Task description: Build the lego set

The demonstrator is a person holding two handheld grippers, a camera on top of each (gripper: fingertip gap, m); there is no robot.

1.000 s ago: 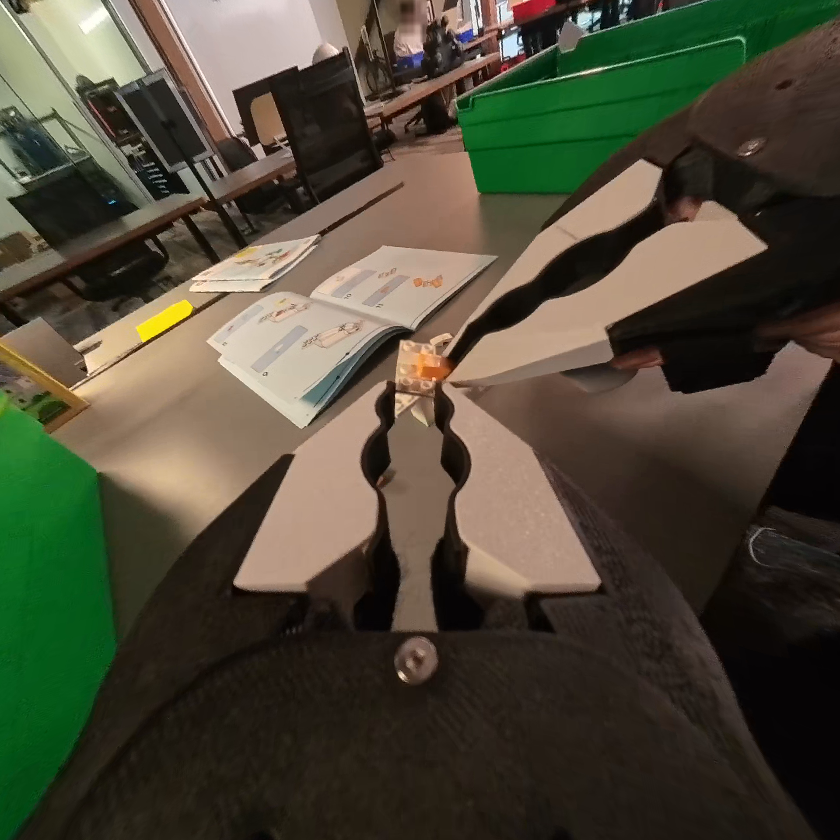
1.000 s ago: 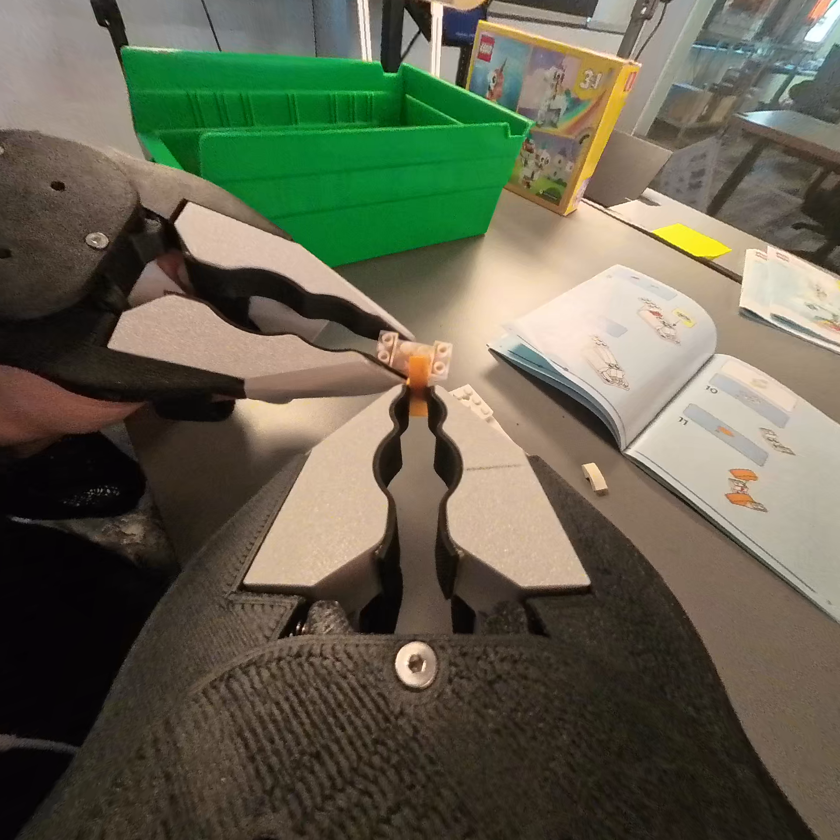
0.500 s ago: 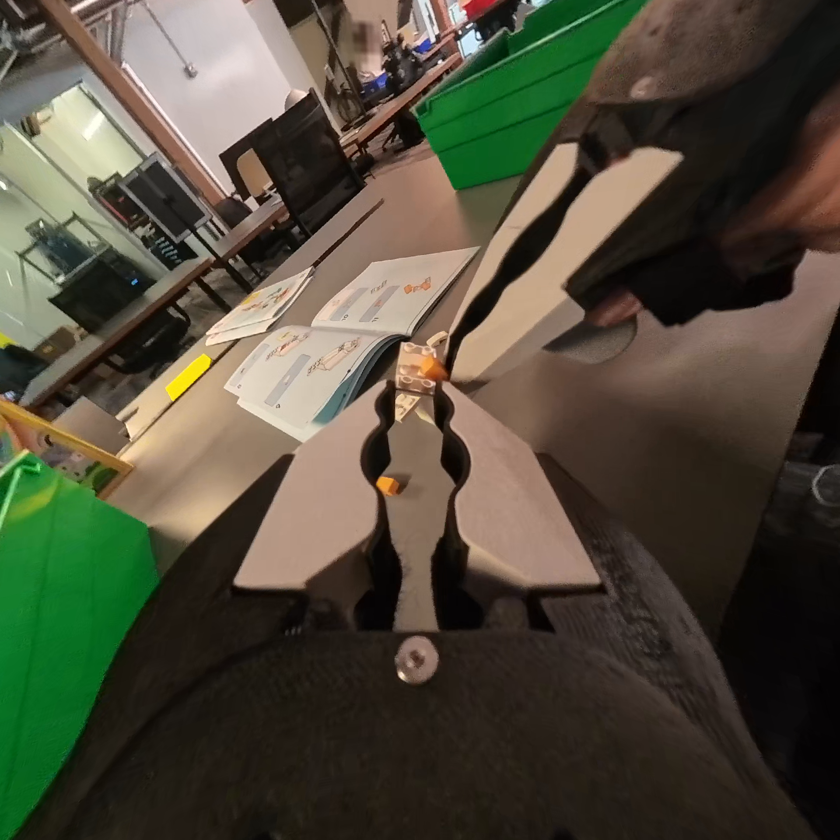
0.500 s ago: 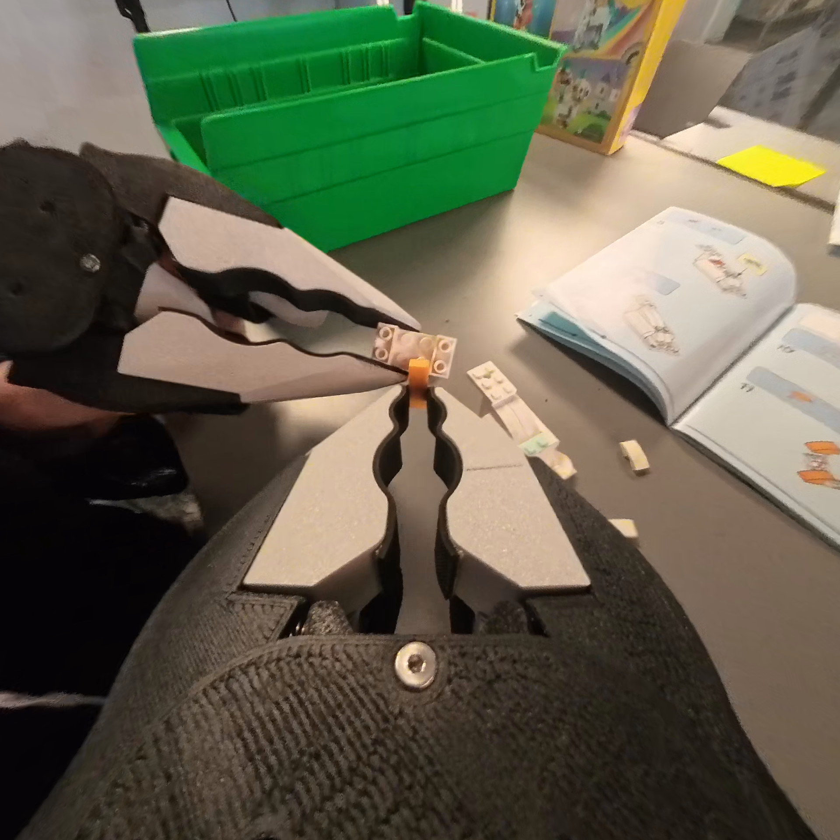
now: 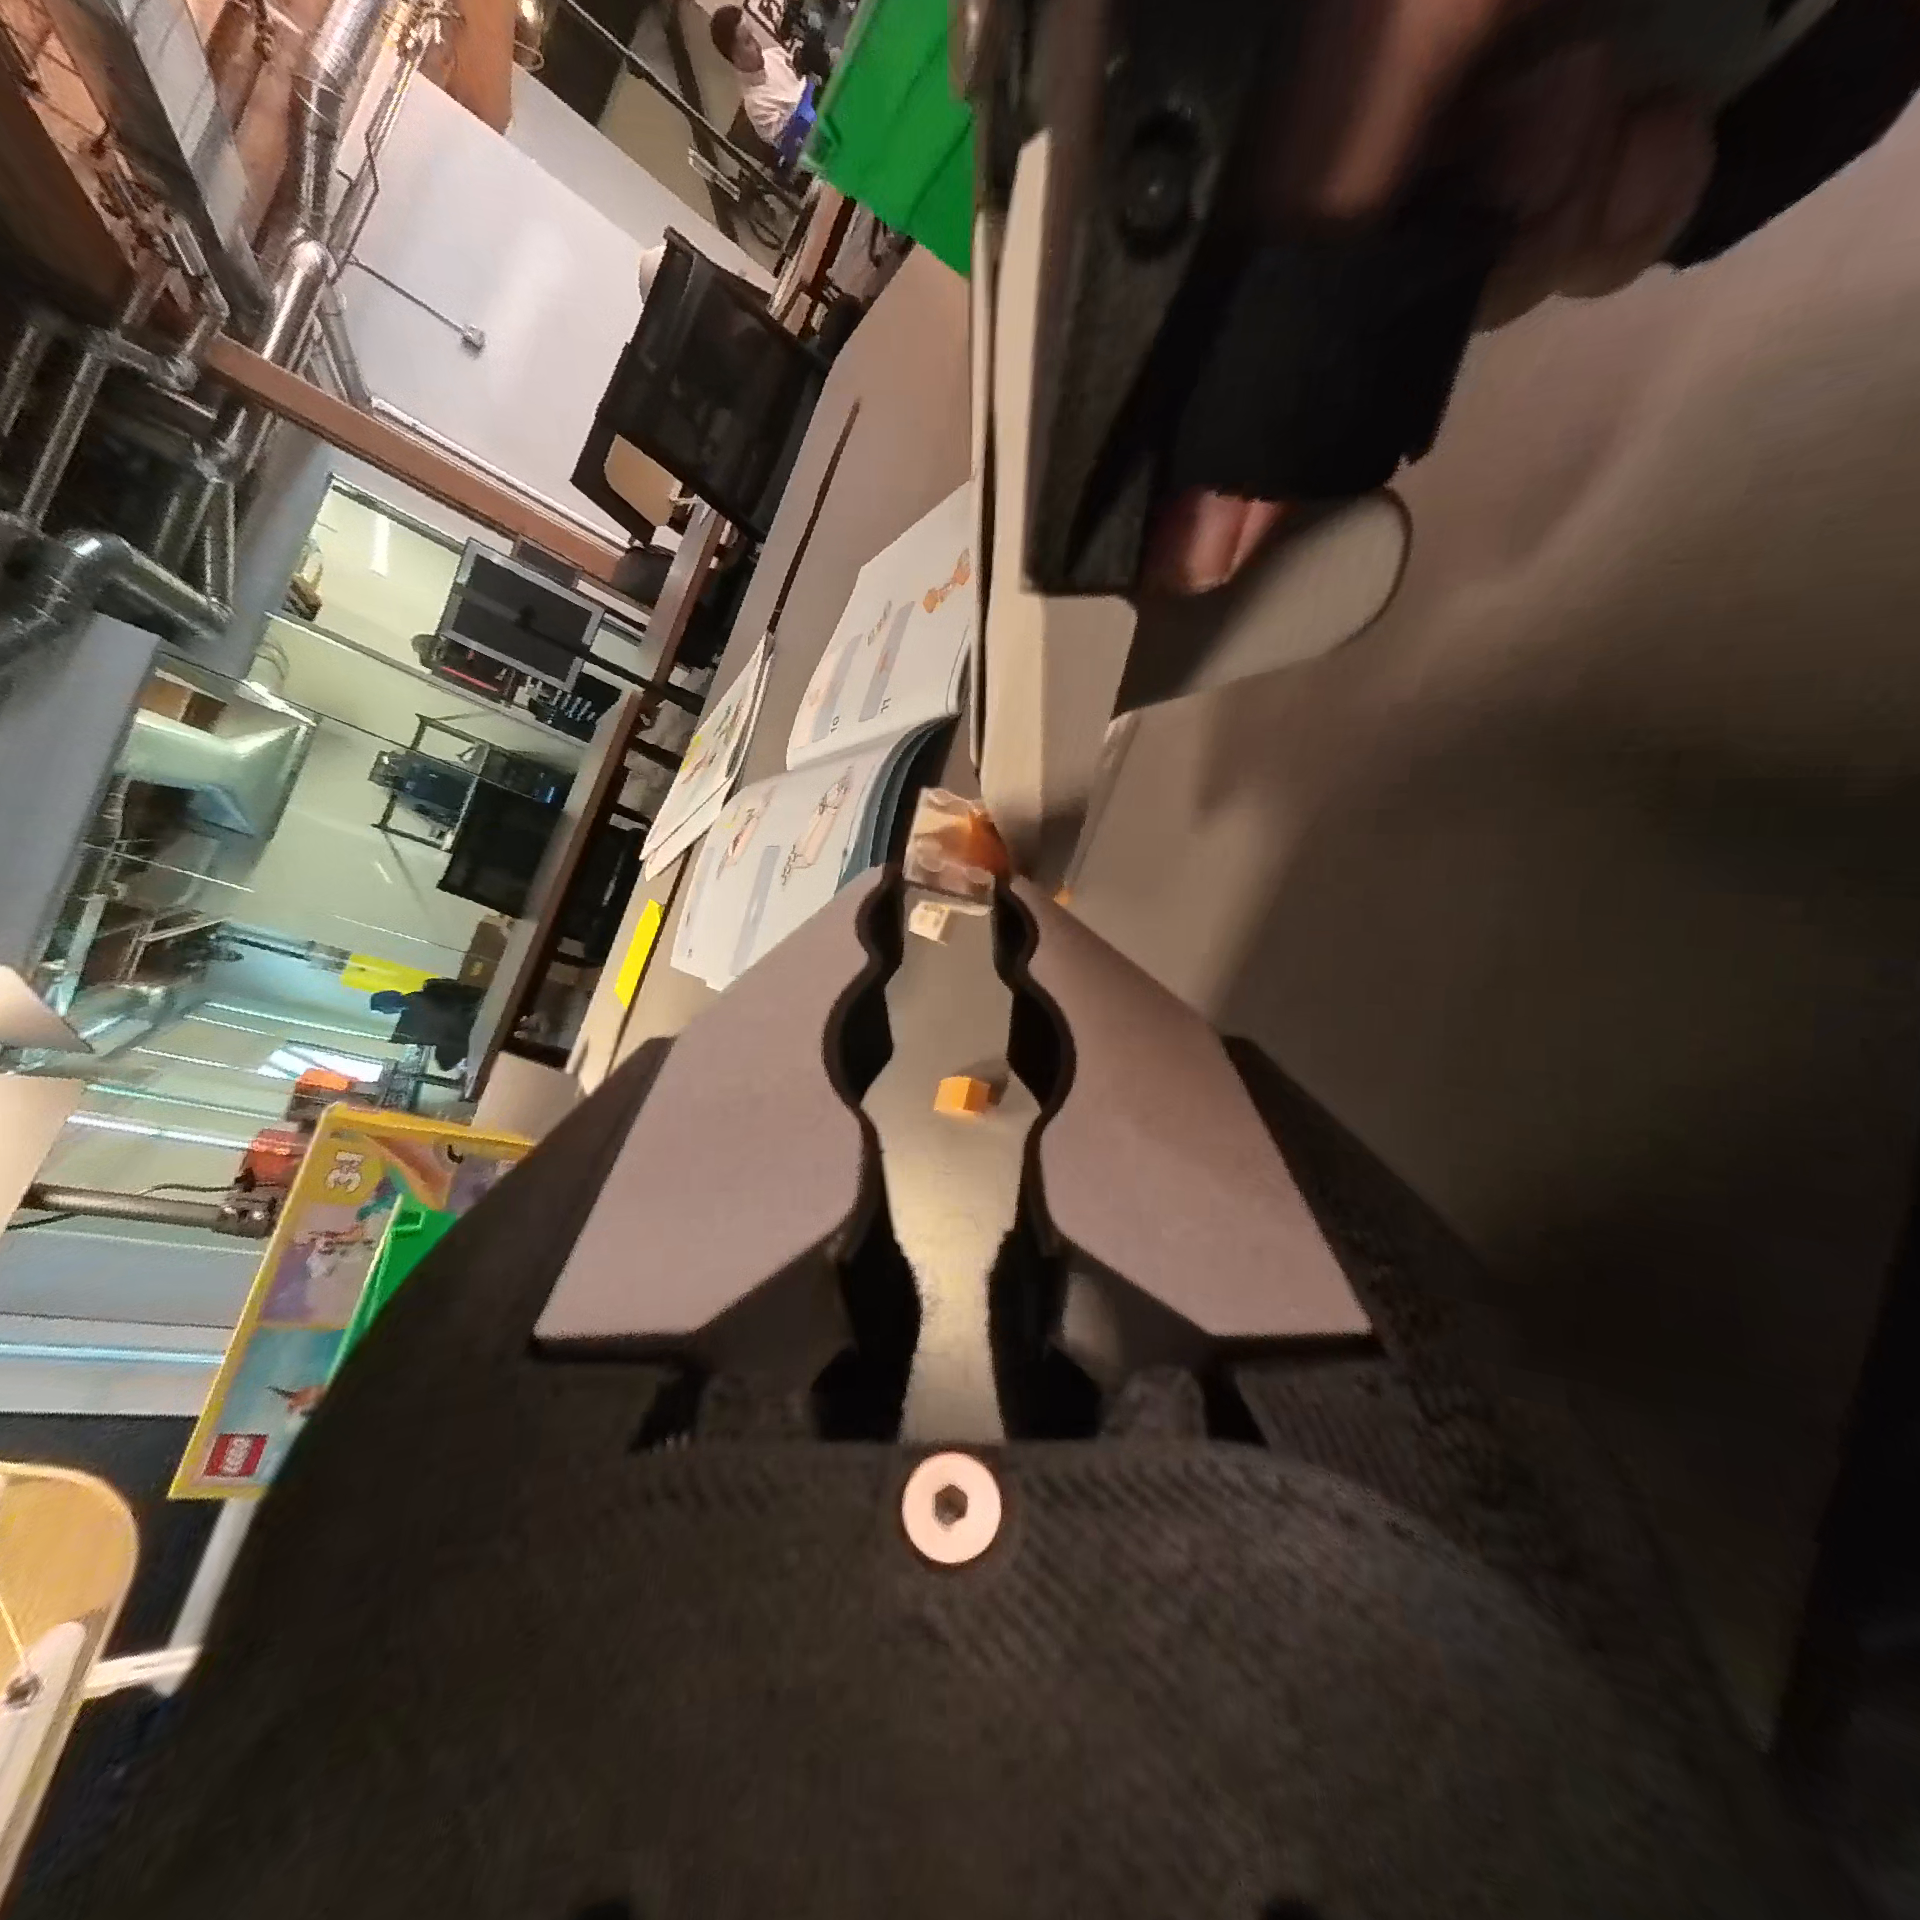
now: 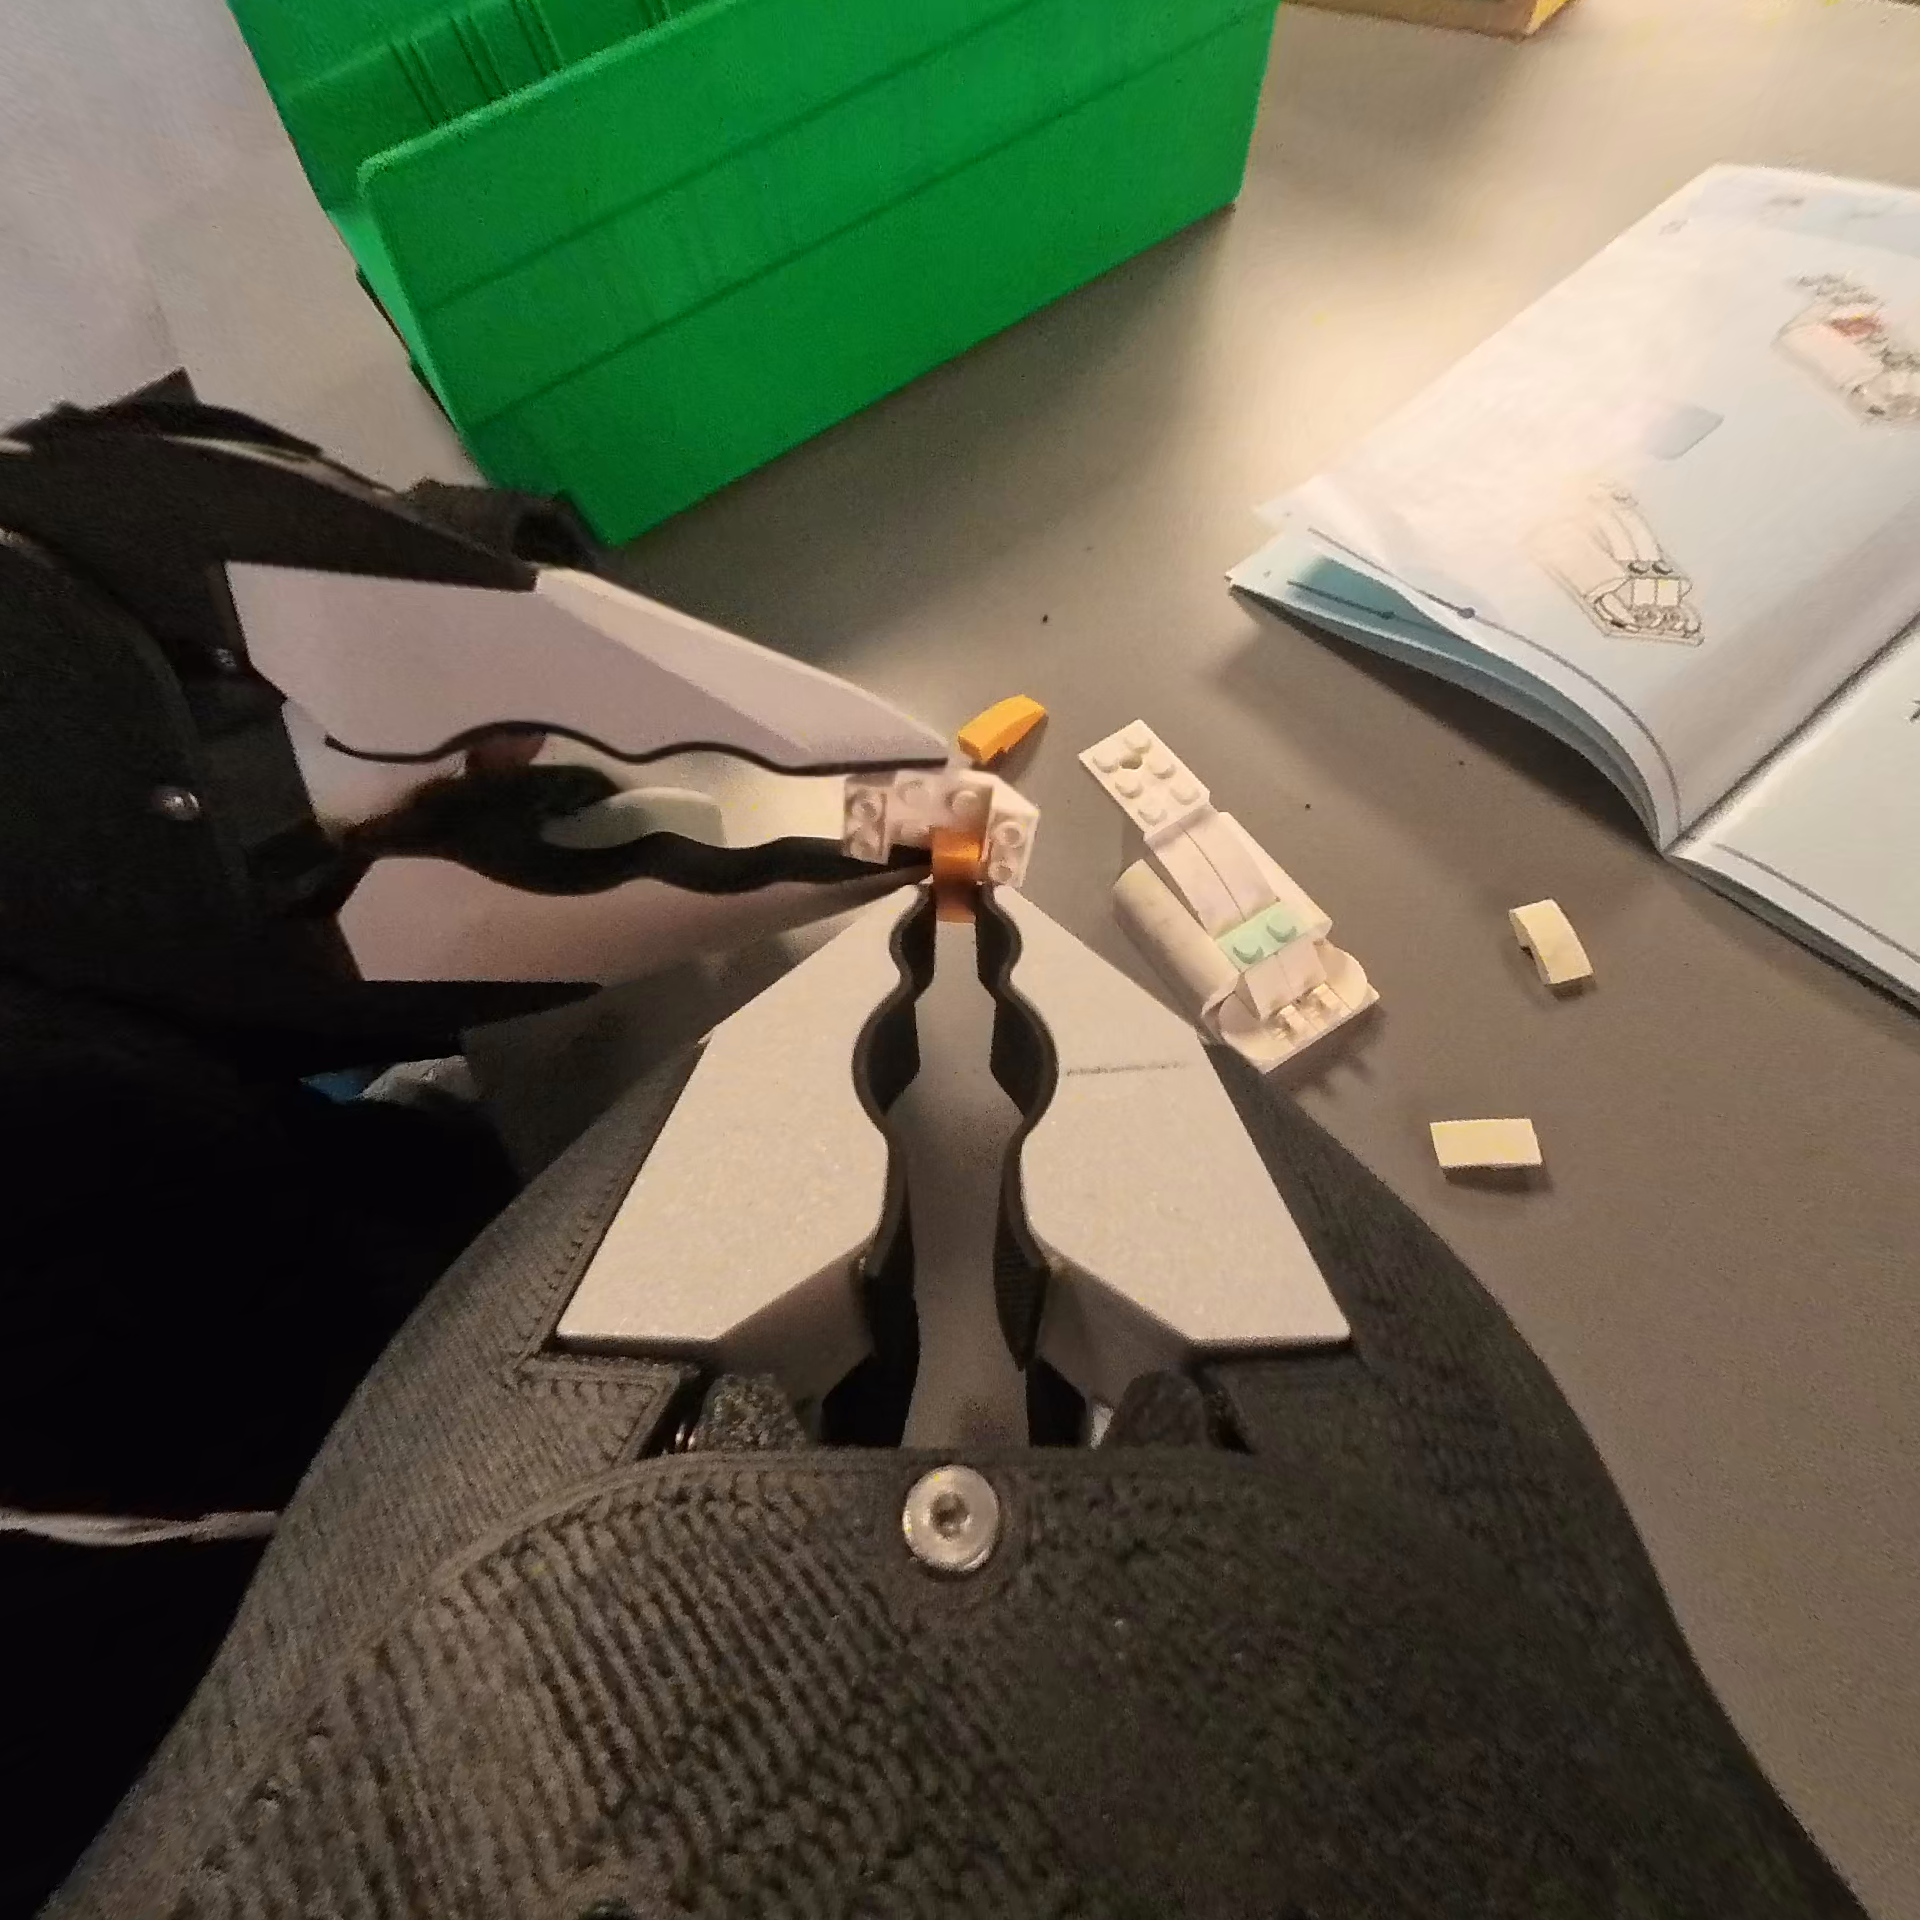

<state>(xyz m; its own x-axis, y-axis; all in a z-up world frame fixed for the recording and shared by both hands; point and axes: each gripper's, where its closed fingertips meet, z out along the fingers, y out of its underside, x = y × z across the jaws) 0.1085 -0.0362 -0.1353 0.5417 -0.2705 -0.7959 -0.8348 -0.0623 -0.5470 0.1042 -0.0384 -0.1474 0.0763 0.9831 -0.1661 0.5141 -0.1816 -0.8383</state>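
Left hand-held gripper [image 5: 948, 883]: fingers clamped on a white studded plate [image 6: 940, 818], held above the surface; seen in the right wrist view entering from the left
Right hand-held gripper [image 6: 951, 906]: fingers clamped on a small orange piece [image 6: 954, 854], its tip touching the near edge of the white studded plate
White studded plate: in the air, tilted, studs facing the right wrist camera
Partly built white model [image 6: 1226, 899]: lying on the grey surface [image 6: 1507, 1351], just right of the two gripper tips, with a pale green piece in its middle
Loose orange curved piece [image 6: 1001, 726]: on the surface, just beyond the held plate
Loose cream pieces: one curved [image 6: 1549, 941], one flat [image 6: 1484, 1144], on the surface right of the model, apart from each other
Instruction booklet [image 6: 1621, 520]: open, far right on the surface
Green bin [image 6: 790, 229]: far left, standing on the surface
Set box [image 5: 312, 1288]: yellow-edged, at the left of the left wrist view, beside a green bin
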